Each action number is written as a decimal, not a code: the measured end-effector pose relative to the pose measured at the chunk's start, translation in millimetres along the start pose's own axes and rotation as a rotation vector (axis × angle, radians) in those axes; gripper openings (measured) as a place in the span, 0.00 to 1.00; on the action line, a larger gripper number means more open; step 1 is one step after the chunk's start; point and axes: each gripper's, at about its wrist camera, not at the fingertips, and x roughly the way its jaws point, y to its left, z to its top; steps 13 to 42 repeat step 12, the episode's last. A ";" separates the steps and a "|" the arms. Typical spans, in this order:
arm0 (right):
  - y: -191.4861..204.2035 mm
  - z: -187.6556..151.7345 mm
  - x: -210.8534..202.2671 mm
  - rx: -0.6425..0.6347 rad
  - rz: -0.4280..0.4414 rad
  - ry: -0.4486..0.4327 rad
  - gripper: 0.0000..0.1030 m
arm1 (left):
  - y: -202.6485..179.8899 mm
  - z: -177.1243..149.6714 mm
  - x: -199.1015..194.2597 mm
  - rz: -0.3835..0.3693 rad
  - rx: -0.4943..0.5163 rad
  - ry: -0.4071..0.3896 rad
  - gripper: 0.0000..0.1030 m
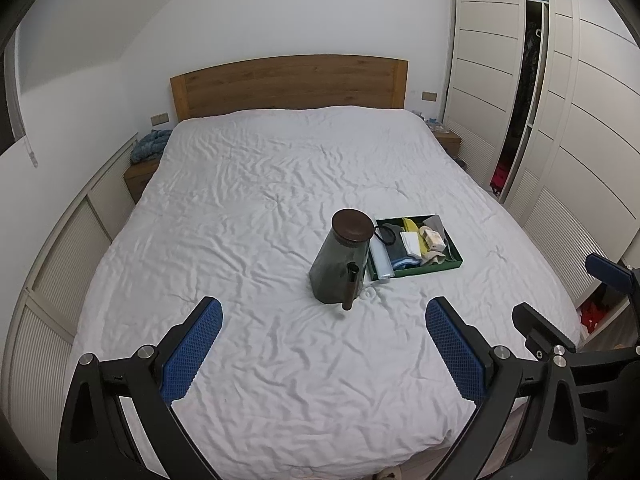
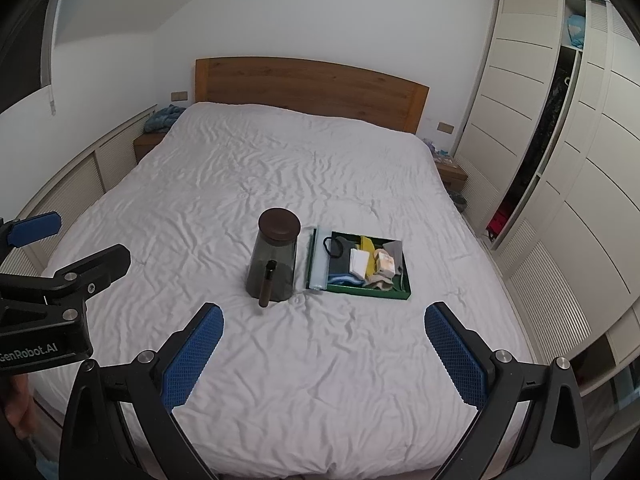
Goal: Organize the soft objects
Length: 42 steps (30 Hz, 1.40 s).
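Jar and tray side by side on the bed.
The jar point(image 2: 274, 258) stands left of the tray point(image 2: 360, 291), just beside it; folded cloths point(image 2: 348, 266) lie in the tray, headboard point(image 2: 312, 86) behind, wardrobe point(image 2: 560, 168) to the right.

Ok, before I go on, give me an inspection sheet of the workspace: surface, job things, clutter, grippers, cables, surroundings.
Surface: bed with a wrinkled white cover, wooden headboard at the far end.
Job's things: green tray on the bed, holding folded cloths and small soft items; a pale folded piece lies along its left edge.
Clutter: dark glass jar with a brown lid, standing just left of the tray; a dark handle sticks out toward the camera.
Grippers: left gripper open and holding nothing; right gripper open and holding nothing; both short of the objects.
Cables: nothing seen.
Surroundings: white wardrobe on the right with one door ajar, nightstands either side, blue cloth on the left one.
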 end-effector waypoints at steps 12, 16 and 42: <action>6.7 -6.5 0.1 0.010 -0.014 0.004 1.00 | 0.1 -4.2 -2.2 0.010 0.006 -0.006 0.97; 6.7 -6.5 0.1 0.010 -0.014 0.004 1.00 | 0.1 -4.2 -2.2 0.010 0.006 -0.006 0.97; 6.7 -6.5 0.1 0.010 -0.014 0.004 1.00 | 0.1 -4.2 -2.2 0.010 0.006 -0.006 0.97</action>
